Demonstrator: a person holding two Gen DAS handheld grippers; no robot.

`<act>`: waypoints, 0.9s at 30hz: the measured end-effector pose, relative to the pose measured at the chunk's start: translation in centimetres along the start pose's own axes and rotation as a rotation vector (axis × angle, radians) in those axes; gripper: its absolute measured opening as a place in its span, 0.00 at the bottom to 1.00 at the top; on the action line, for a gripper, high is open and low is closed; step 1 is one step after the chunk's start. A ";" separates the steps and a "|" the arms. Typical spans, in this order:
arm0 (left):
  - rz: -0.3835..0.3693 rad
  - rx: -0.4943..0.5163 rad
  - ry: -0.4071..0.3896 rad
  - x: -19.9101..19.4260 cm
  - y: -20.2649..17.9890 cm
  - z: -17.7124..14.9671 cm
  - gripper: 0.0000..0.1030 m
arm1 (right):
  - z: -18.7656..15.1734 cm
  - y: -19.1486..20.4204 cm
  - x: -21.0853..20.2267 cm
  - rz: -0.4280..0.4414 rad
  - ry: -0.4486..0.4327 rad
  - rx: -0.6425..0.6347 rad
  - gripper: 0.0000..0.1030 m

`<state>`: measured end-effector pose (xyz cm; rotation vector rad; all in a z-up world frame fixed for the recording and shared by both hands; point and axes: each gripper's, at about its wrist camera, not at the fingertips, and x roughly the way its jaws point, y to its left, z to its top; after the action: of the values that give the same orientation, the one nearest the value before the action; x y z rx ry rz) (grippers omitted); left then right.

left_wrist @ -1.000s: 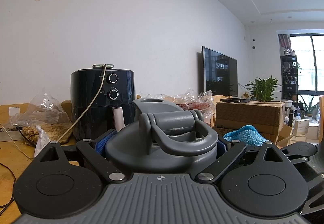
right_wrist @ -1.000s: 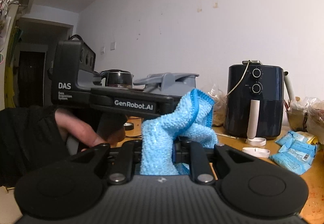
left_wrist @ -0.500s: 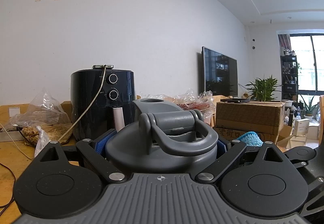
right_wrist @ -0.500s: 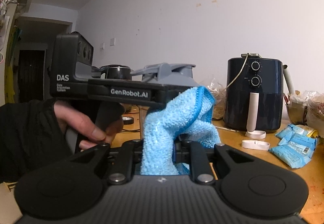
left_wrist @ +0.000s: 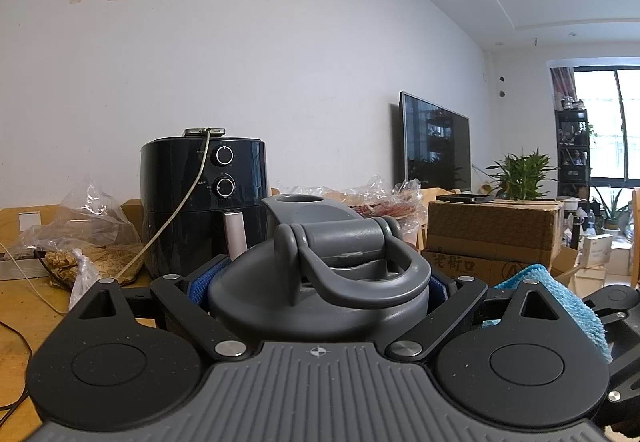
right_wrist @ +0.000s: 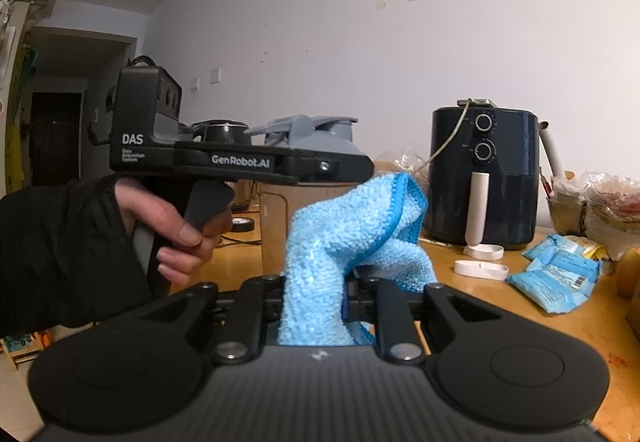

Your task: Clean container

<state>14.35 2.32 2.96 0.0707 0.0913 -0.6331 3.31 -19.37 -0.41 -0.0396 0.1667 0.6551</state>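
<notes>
A grey container (left_wrist: pixel 320 306) with a hinged lid and carry loop stands upright between my left gripper's (left_wrist: pixel 322 284) blue-padded fingers, which are shut on it. In the right wrist view its lid (right_wrist: pixel 316 130) shows above the left gripper (right_wrist: pixel 348 168), held by a hand (right_wrist: pixel 176 226) in a black sleeve. My right gripper (right_wrist: pixel 316 282) pinches a light blue cloth (right_wrist: pixel 352 234) that stands up out of its jaws, just right of the container. Its jaws have just been opening slightly, the cloth still caught between them. The cloth (left_wrist: pixel 560 302) also shows beside my left gripper's right finger.
A black air fryer (right_wrist: pixel 482 178) stands at the back of the wooden table (right_wrist: pixel 500 306), with two white lids (right_wrist: pixel 482 262) and blue snack packets (right_wrist: pixel 556 278) in front. Plastic bags (left_wrist: pixel 84 226) and a cable lie left. Cardboard boxes (left_wrist: pixel 492 234) stand right.
The right gripper with the cloth has moved in closer to the container; the cloth now shows larger beside the left gripper's right finger. The left gripper and container have not moved.
</notes>
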 end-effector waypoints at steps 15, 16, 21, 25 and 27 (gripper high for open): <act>0.011 0.015 -0.014 0.0 -0.2 -0.1 0.95 | -0.7 -1.4 -0.6 -0.033 0.019 0.031 0.15; 0.017 0.021 -0.013 0.0 -0.4 -0.1 0.97 | -0.7 -1.4 -0.7 -0.036 0.019 0.032 0.15; 0.022 0.032 -0.022 -0.2 -0.8 -0.2 1.00 | -0.8 -1.6 -0.7 -0.039 0.021 0.044 0.15; 0.053 0.018 -0.030 -0.2 -0.9 -0.1 1.00 | -0.9 -1.7 -0.8 -0.045 0.022 0.045 0.15; 0.075 0.011 -0.023 -0.3 -1.0 0.0 1.00 | -0.9 -1.8 -0.9 -0.050 0.021 0.045 0.15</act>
<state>13.54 1.67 2.94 0.0774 0.0629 -0.5599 3.59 -21.38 -1.19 -0.0072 0.2002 0.6005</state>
